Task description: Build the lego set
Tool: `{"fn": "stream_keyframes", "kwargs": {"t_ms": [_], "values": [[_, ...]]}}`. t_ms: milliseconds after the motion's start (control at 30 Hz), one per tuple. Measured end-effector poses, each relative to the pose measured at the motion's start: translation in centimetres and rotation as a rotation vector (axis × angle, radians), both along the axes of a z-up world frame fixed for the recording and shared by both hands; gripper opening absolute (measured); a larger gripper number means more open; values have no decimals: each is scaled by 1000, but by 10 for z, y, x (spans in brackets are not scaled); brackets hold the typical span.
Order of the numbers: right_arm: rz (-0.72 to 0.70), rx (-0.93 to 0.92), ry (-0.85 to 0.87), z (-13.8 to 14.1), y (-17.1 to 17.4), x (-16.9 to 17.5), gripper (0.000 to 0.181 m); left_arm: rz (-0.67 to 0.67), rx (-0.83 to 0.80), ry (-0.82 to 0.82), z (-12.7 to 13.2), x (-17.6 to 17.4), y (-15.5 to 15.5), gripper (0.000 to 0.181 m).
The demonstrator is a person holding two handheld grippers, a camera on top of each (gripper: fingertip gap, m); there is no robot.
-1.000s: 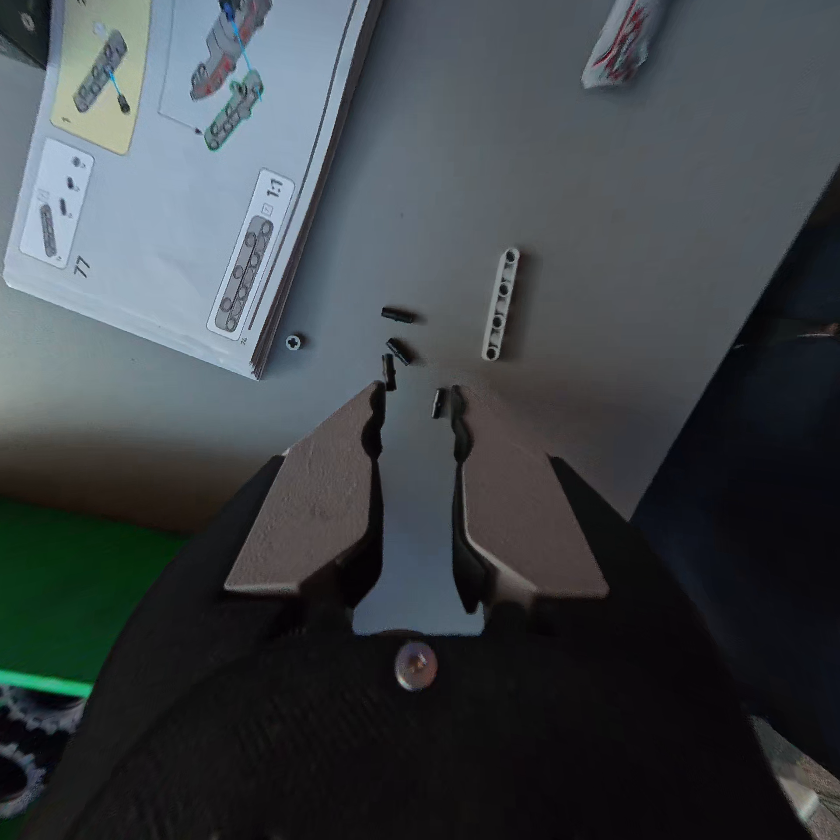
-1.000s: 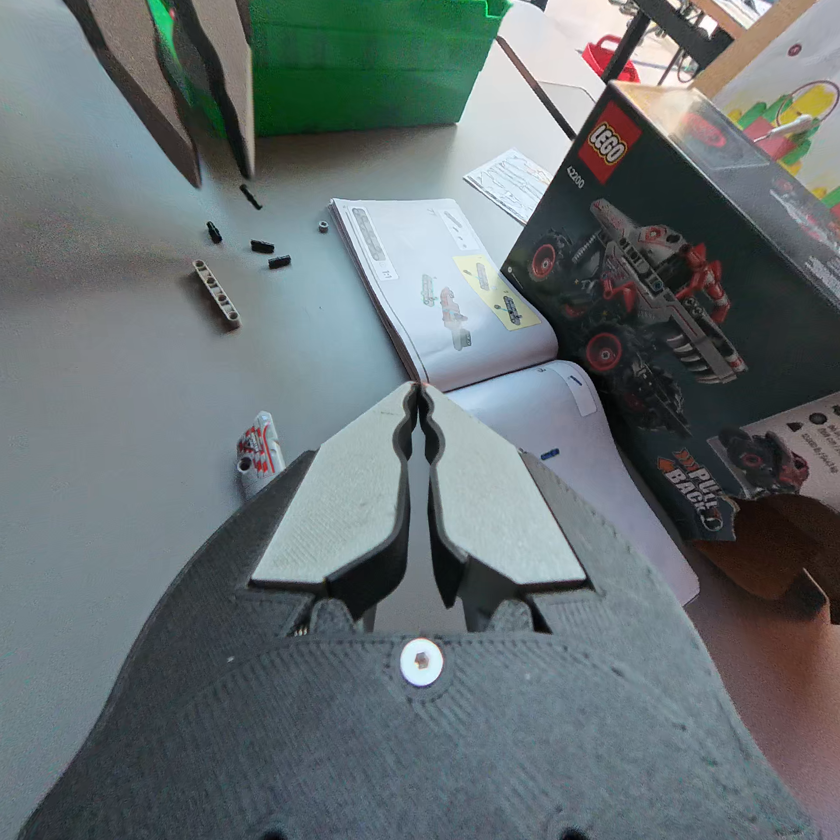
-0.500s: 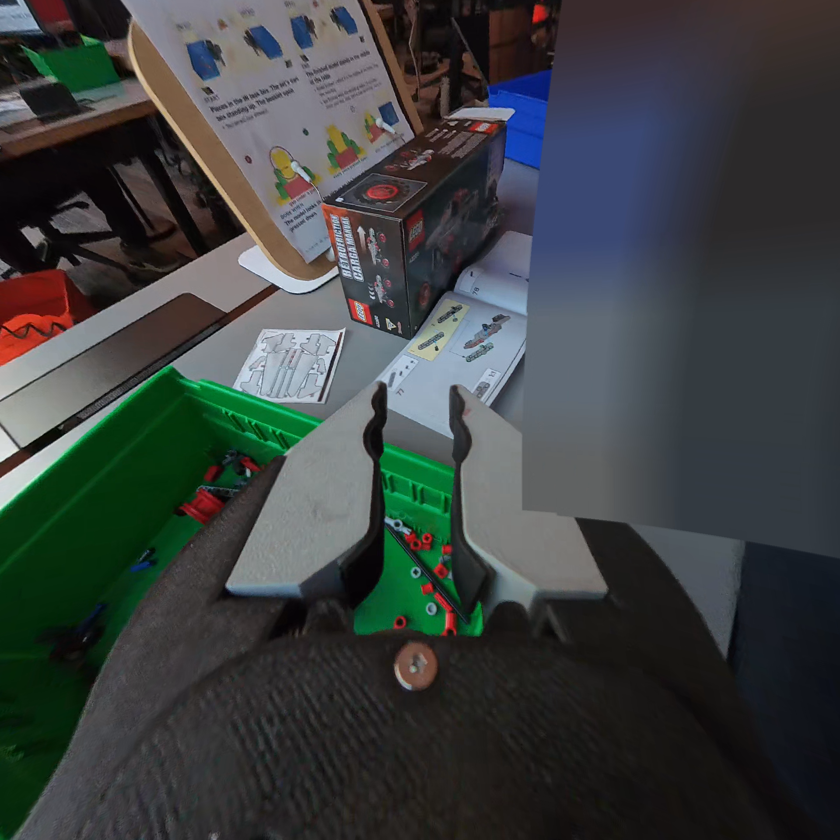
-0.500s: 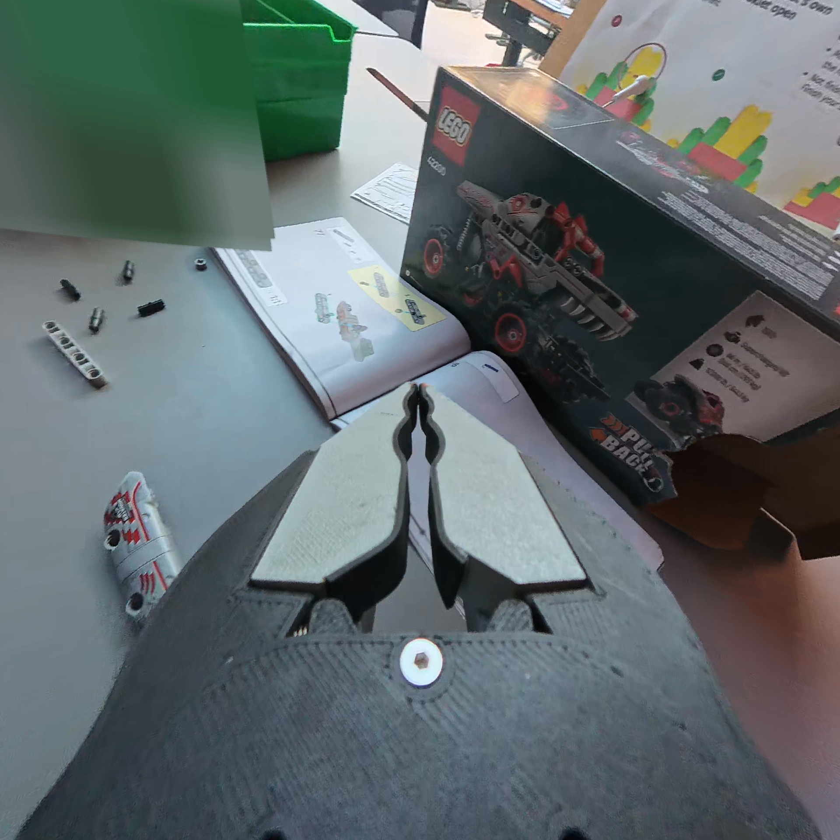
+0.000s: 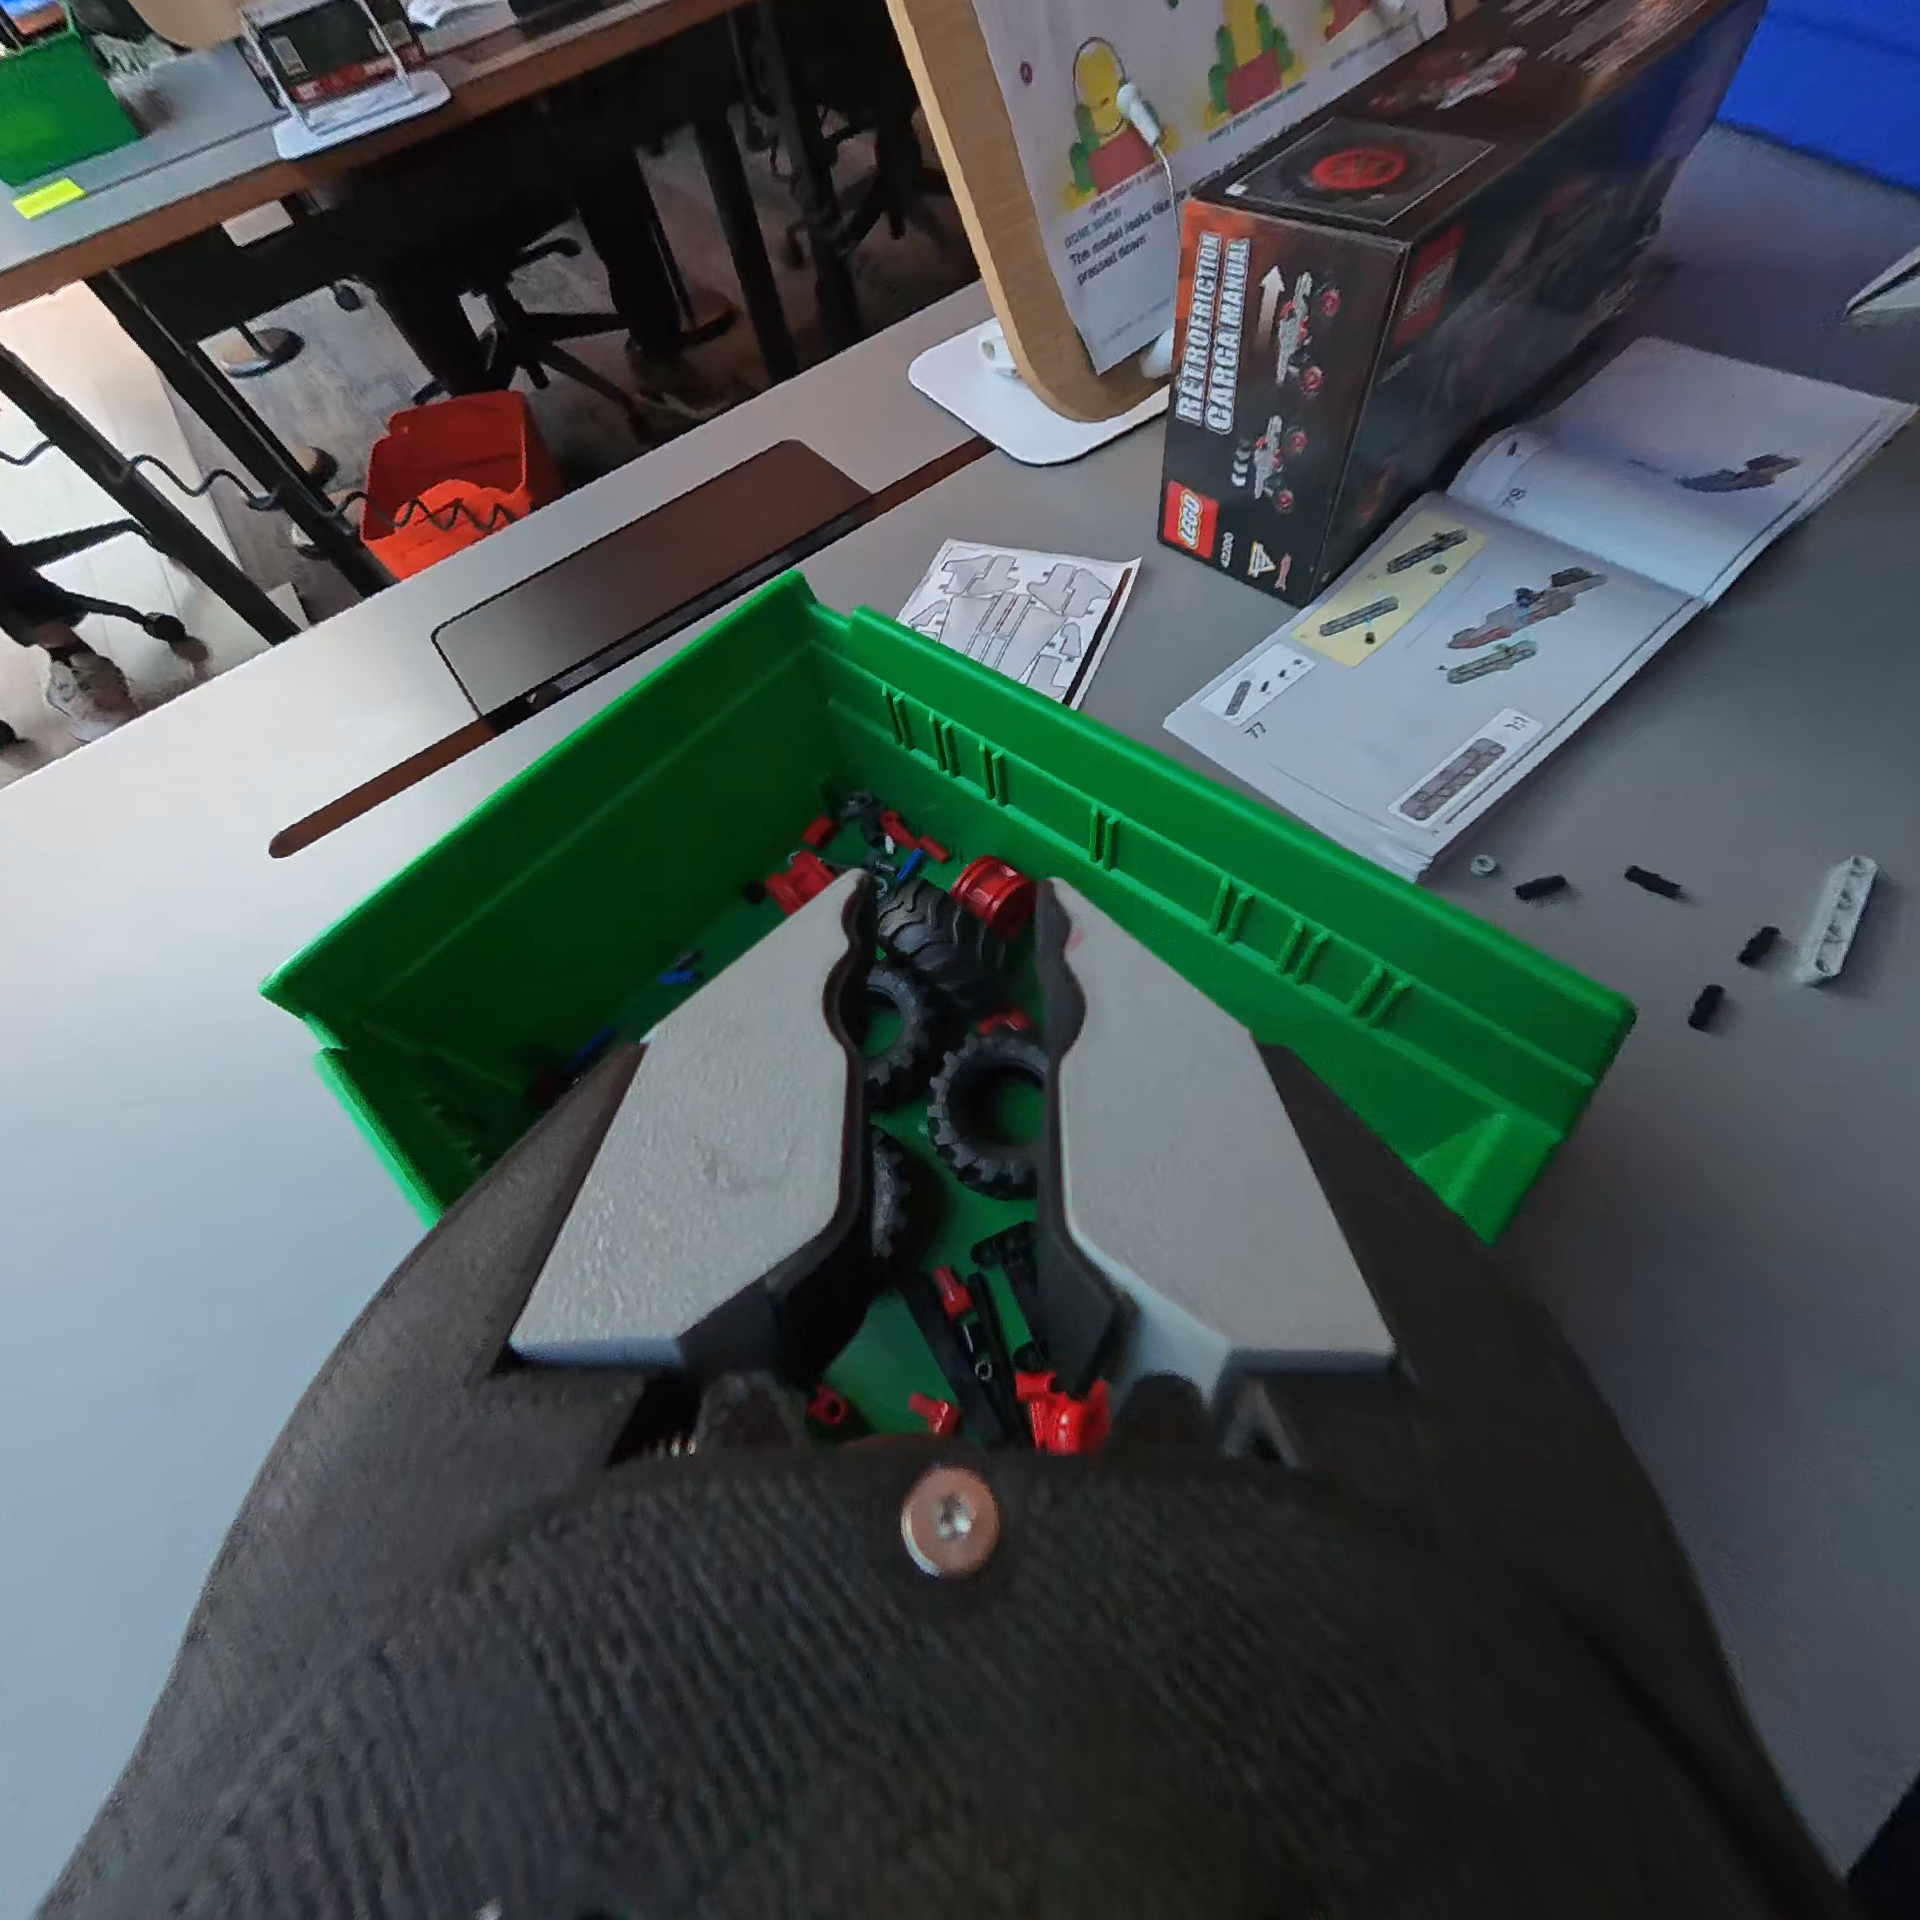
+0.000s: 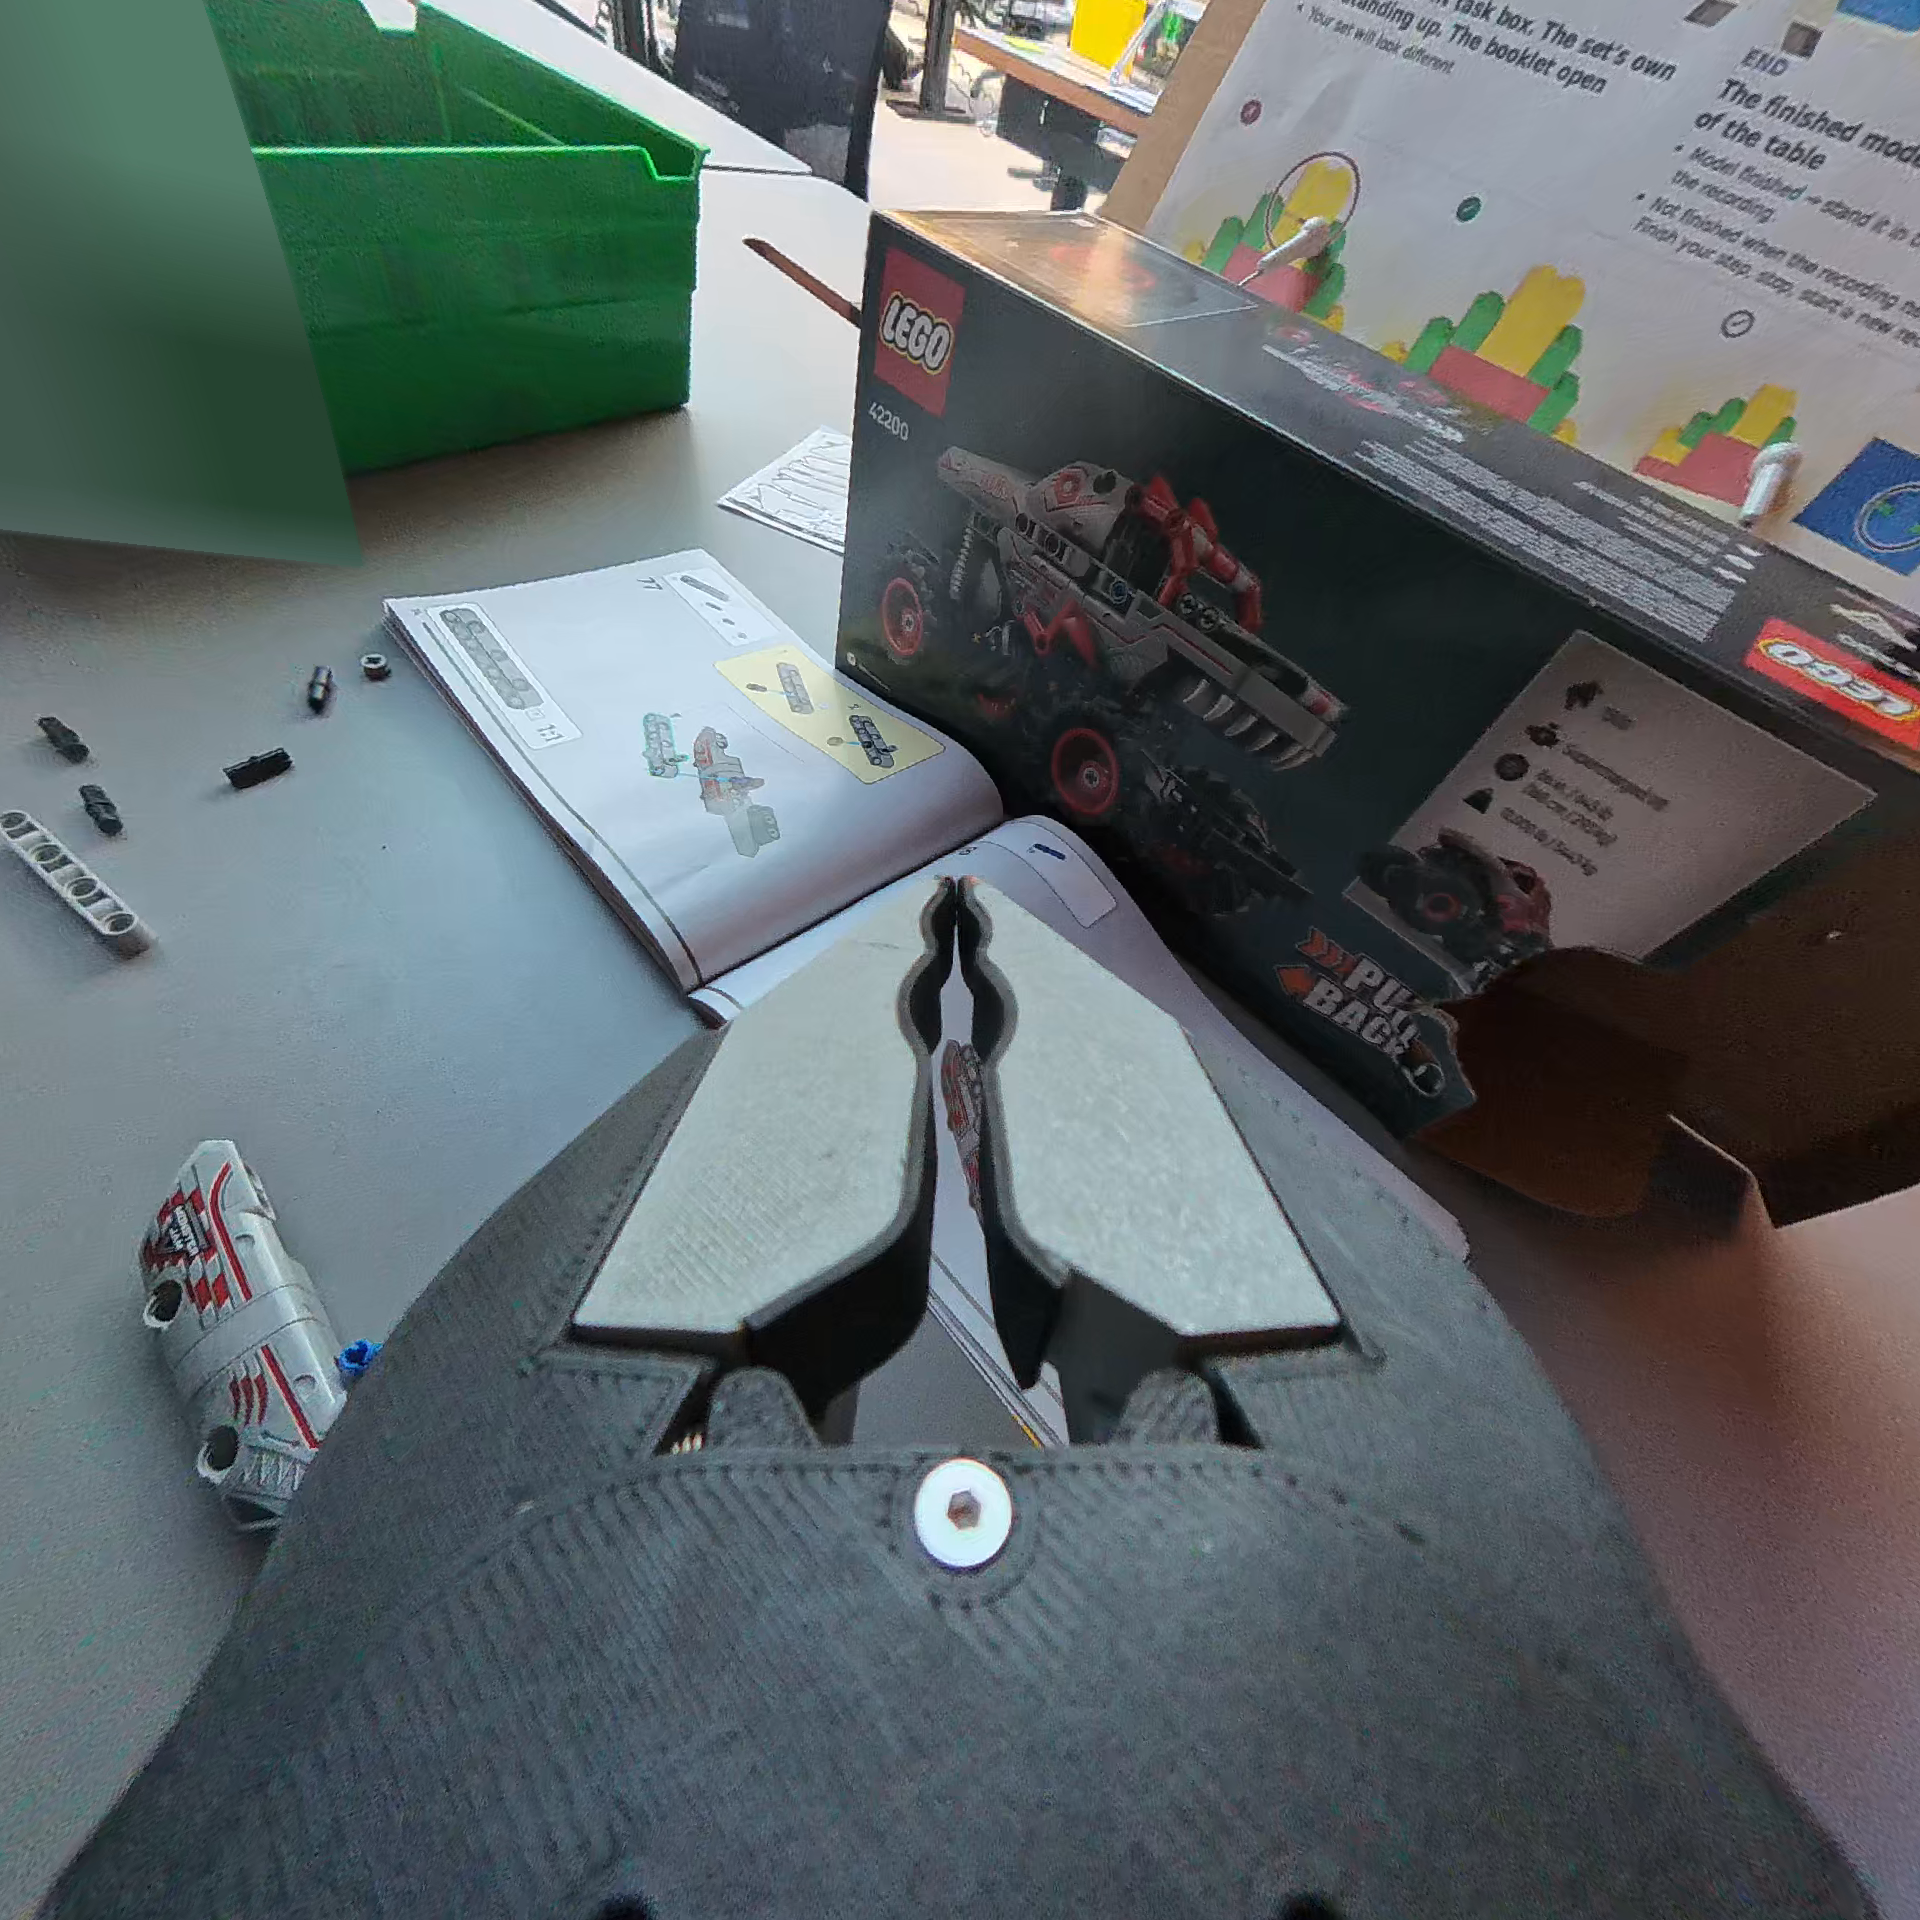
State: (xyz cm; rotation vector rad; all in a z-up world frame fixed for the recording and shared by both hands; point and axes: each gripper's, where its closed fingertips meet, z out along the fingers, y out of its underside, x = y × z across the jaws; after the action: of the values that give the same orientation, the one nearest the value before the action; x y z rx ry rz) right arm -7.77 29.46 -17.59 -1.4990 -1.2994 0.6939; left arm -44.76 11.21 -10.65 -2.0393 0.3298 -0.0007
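My left gripper (image 5: 948,899) is open and empty above a green bin (image 5: 644,821) that holds black tyres (image 5: 987,1101), a red wheel hub (image 5: 992,894) and small red and black pieces. On the grey table to its right lie a grey beam (image 5: 1837,920) and several black pins (image 5: 1540,887). The open instruction booklet (image 5: 1455,675) lies beyond them. My right gripper (image 6: 958,883) is shut and empty over the booklet (image 6: 675,748). In the right wrist view the beam (image 6: 73,883), the pins (image 6: 256,767) and a grey-and-red built piece (image 6: 234,1320) lie to its left.
The set's dark box (image 6: 1299,623) stands right of the booklet. A printed board on a wooden stand (image 5: 1049,208) is behind it. A sticker sheet (image 5: 1023,618) lies by the bin. The green bin also shows in the right wrist view (image 6: 499,249). Across from one pair of fingers to the other is roughly 45 cm. Measured from the fingertips, the beam (image 6: 73,883) is 20 cm or so from the right gripper and 30 cm from the left. The left camera catches it too, in the left wrist view (image 5: 1850,903).
My left gripper swung from the pins and beam on the table to above the green bin. My right gripper moved nearer the booklet and box and its jaws closed fully.
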Motion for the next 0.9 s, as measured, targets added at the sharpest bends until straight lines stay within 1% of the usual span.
{"fn": "stream_keyframes", "kwargs": {"t_ms": [33,200,333,500,600,667,800,833,900], "values": [[-4,-4,4,0,1,2,0,-7,-14,1,-3,0,-1,28],[-43,-12,12,-4,6,11,0,24,-102,40,-13,-15,-18,28],[-76,-12,28,-3,14,14,0,58,-121,78,-18,-29,-33,28],[-120,-27,38,-7,26,18,5,27,-133,124,-28,-30,-38,28],[-150,-30,37,-10,33,21,5,-75,-161,140,-32,-12,-36,27],[-162,-34,30,-13,37,22,6,-158,-236,175,-41,3,-35,23],[-181,-37,-6,-21,42,23,5,-312,-482,292,-78,24,-43,21],[-182,-36,-13,-23,42,24,5,-314,-528,344,-86,20,-44,18],[-184,-33,-21,-24,43,24,5,-229,-534,455,-89,-2,-36,17]]}}
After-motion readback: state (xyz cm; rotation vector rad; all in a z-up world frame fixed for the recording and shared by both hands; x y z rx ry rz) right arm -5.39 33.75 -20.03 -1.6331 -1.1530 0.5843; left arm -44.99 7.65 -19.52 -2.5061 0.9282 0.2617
